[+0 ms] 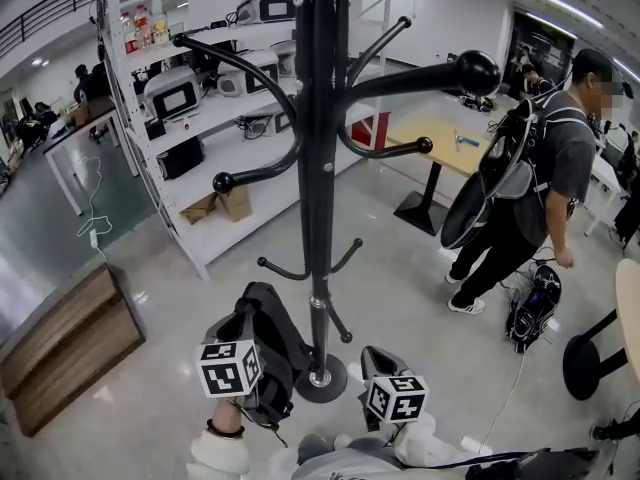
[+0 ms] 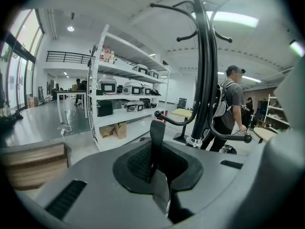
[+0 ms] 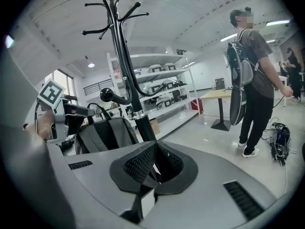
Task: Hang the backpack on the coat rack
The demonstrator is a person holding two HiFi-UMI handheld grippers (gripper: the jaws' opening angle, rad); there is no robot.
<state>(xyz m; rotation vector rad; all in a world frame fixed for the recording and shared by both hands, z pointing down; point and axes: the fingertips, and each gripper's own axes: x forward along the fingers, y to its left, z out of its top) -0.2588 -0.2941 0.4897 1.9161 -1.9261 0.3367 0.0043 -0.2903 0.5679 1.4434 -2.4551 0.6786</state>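
Dark grey backpack [image 1: 268, 346], unhung, low beside the black coat rack [image 1: 318, 168]

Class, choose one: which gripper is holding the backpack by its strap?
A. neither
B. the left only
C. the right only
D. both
B: the left gripper pinches the strap of the backpack, while the right gripper is shut with nothing in it.

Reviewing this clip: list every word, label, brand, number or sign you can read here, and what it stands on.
No text is legible in any view.
Left marker cube and right marker cube: black-and-white square patterns only, no letters.
Bottles on the top shelf: labels too small to read.
Machines on the shelves: any print too blurred.
Backpack: no logo visible.
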